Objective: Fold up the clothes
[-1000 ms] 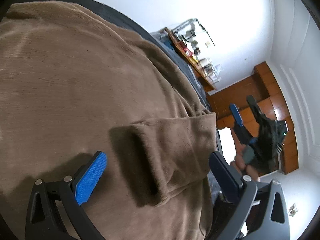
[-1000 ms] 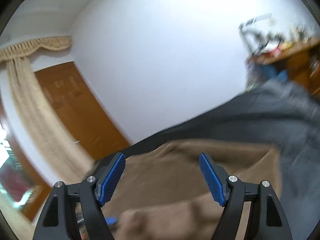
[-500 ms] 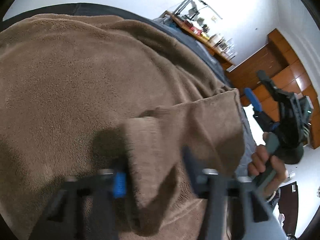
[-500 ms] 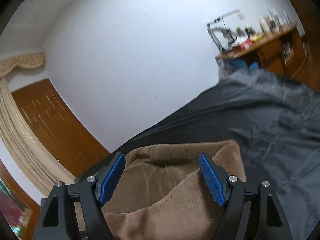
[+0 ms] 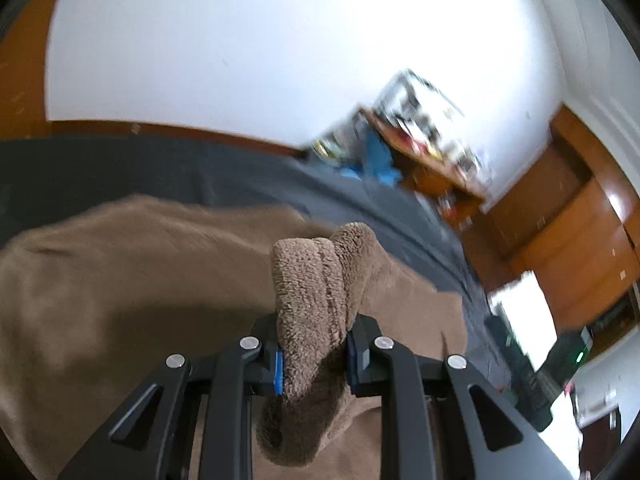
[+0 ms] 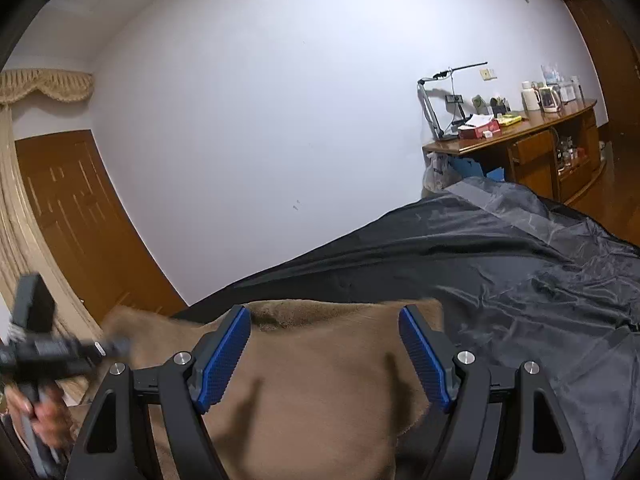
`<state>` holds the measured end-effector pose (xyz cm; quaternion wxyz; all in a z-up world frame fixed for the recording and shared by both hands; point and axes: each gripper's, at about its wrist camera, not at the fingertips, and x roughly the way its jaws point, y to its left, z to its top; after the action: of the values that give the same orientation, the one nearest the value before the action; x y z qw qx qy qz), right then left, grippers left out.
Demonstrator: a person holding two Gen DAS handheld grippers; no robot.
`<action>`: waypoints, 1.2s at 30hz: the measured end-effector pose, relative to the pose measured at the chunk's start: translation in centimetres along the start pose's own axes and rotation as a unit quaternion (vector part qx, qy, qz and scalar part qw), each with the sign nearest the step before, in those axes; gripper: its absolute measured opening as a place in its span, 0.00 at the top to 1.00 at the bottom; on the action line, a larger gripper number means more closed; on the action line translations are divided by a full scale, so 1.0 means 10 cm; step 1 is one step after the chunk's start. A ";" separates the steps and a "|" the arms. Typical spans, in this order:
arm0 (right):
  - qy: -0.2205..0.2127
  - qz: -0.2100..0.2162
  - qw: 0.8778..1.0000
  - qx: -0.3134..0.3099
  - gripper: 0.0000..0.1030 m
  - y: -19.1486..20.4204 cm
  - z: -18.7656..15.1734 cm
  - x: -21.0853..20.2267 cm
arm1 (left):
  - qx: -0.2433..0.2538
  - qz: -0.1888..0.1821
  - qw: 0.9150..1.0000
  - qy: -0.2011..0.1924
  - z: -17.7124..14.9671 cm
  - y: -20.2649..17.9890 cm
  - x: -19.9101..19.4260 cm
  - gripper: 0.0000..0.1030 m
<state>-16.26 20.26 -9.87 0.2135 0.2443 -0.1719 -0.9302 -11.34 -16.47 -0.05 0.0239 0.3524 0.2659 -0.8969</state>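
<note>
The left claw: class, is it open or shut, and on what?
Shut on cloth. The left claw pinches a bunched flap of the brown fleece garment between its pads, having just been closing.

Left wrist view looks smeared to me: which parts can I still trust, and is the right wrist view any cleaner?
Left wrist view: the desk and the brown garment are motion-blurred; only the left hand-held gripper and the pinched fold are sharp. Right wrist view: sharp throughout, fisheye-bent at the rim, soft finger shadows on the garment; only the left hand-held gripper at the left edge is smeared.
</note>
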 end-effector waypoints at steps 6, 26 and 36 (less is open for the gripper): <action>0.012 0.002 1.000 -0.008 0.24 0.03 -0.03 0.04 | -0.053 0.065 0.996 -0.018 0.09 0.74 -0.46 0.76; 0.152 0.007 0.942 -0.299 0.24 0.97 -0.77 0.54 | -0.123 0.137 0.979 0.086 -0.73 1.63 -0.29 0.37; 0.162 -0.024 0.946 -0.279 0.24 0.89 -0.75 0.59 | -0.135 0.055 0.986 0.074 -1.14 1.72 -0.60 0.23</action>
<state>-14.16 8.20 -14.54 0.2754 0.3259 0.1377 -0.8939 4.18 -26.42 -11.01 0.1010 0.4257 0.3660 -0.8214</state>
